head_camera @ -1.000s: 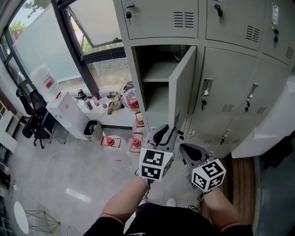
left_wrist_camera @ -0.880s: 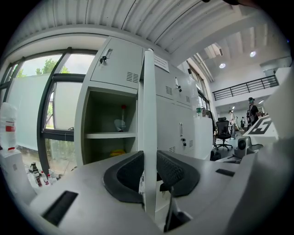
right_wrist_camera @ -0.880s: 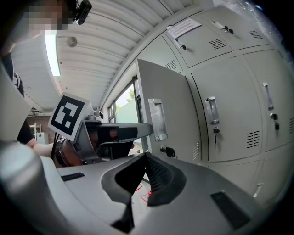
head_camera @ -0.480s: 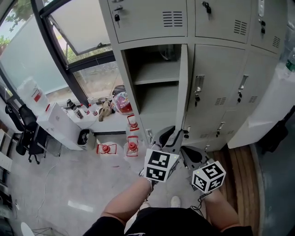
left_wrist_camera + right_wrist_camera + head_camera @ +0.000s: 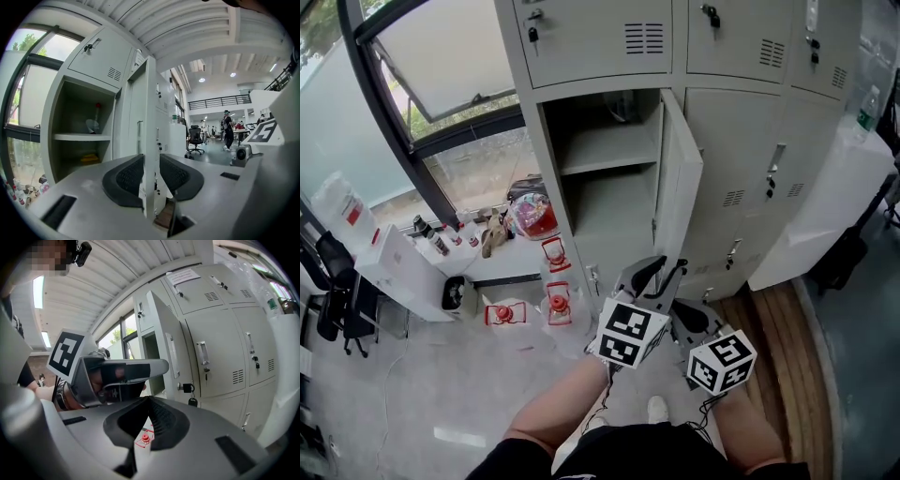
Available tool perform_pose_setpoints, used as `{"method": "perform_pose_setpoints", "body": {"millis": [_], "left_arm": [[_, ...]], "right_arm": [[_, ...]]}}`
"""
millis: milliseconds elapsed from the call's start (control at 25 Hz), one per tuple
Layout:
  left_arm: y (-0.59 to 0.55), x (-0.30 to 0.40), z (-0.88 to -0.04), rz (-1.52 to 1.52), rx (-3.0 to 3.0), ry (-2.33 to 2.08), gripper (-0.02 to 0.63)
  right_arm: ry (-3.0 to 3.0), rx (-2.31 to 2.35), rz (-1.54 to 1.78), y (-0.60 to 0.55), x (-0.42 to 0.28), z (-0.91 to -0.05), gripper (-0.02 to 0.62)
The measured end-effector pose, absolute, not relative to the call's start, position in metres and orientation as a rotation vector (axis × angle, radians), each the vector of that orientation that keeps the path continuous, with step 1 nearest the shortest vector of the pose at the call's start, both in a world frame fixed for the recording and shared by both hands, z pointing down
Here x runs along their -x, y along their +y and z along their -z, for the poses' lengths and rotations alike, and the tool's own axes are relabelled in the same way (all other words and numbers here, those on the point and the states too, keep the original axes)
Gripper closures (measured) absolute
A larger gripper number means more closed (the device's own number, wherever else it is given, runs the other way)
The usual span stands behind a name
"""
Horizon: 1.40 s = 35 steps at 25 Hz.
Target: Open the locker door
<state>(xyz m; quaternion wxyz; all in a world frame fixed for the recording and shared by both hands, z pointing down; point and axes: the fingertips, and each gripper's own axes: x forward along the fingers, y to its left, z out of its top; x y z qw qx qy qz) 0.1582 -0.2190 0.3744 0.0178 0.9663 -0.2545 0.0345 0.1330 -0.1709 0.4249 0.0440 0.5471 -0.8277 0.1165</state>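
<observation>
- Left gripper (image 5: 151,164): jaws clamp the free edge of the locker door (image 5: 680,178), which stands well ajar.
- Right gripper (image 5: 149,399): jaws together, empty.
- Paper label (image 5: 183,275) on upper locker (image 5: 199,294): print unreadable.

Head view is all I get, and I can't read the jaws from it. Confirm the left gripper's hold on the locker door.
Observer: In the left gripper view, the left gripper has the free edge of the locker door between its pads, one pad on each face.
Operator: Report the right gripper.
Observer: In its own view, the right gripper has its tips together with nothing between them.
Operator: Check inside the locker.
Observer: A yellow thing lies on the floor of the lower compartment; I cannot tell what it is.
</observation>
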Motion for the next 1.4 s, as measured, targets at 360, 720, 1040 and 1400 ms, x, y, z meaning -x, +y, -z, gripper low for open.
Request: {"method": "perform_pose_setpoints", "body": {"millis": [360,720,1040,1400], "left_arm": [[-0.207,-0.144,-0.377,-0.09,-3.012,-0.725,0.514],[-0.215,-0.089,-0.377,-0.084,-2.987,-0.814,0.532],[-0.218,-0.029,-0.39,-0.111,-2.932,-0.916,0.575],[-0.212,0.03,-0.417,-0.131,-2.854,-0.973,0.581]], "right_arm": [[-2.496,-1.718,-0.347,-0.17,-0.121,-0.423,0.541],[-2.527,-1.684,-0.308,-0.182,-0.086,-0.413,0.541],[-2.542,-1.646,-0.285,-0.186,-0.05,-0.413,0.541],[-2.538,-1.639,-0.283,-0.183,-0.017,-0.418,0.541]]}}
